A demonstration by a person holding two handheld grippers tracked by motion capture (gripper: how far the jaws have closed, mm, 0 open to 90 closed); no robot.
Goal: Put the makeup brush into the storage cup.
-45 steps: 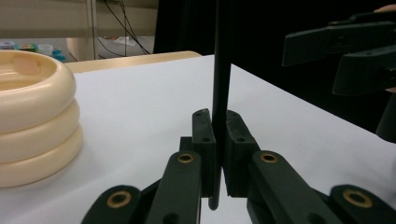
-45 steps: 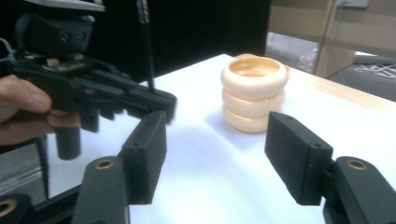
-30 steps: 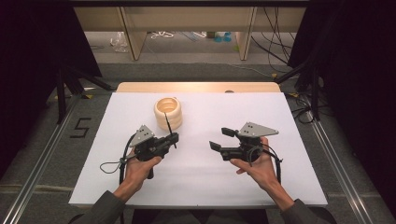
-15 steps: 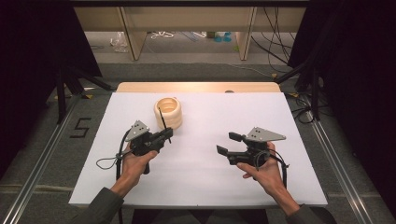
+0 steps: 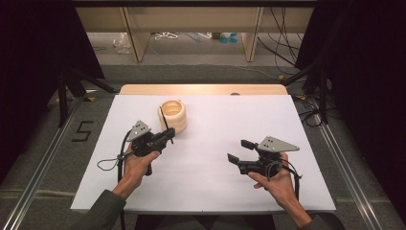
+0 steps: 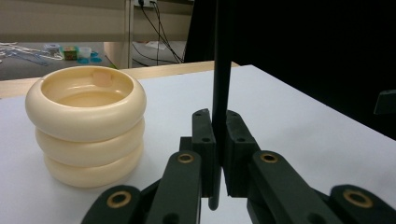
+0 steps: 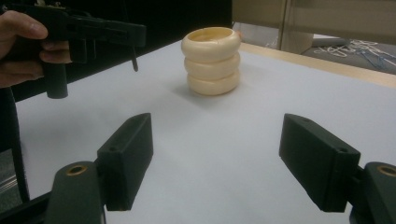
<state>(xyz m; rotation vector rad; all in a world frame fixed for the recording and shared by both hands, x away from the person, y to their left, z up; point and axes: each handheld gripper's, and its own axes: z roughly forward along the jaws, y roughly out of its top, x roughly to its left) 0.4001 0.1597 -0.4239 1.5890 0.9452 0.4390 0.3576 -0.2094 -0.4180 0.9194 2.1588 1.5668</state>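
A stack of three cream rings (image 5: 173,115) stands on the white table sheet (image 5: 210,182), left of centre toward the far side. My left gripper (image 5: 167,136) is just in front of the stack and shut on a thin black rod (image 5: 163,120) that points up past the rings. In the left gripper view the rod (image 6: 222,56) stands upright between the pressed jaws of the left gripper (image 6: 219,126), with the rings (image 6: 86,126) to its left. My right gripper (image 5: 238,151) hovers over the right half with wide open, empty jaws. The right gripper (image 7: 217,137) faces the rings (image 7: 212,60).
A wooden strip (image 5: 201,89) runs along the table's far edge. Beyond it lie a floor with cables and a wooden frame (image 5: 134,33). Metal rails (image 5: 38,177) flank the table. The left gripper's cable (image 5: 110,163) lies looped on the sheet.
My right hand has drifted right and toward the near edge of the table, a little lower. The left hand with the rod has stayed about where it was.
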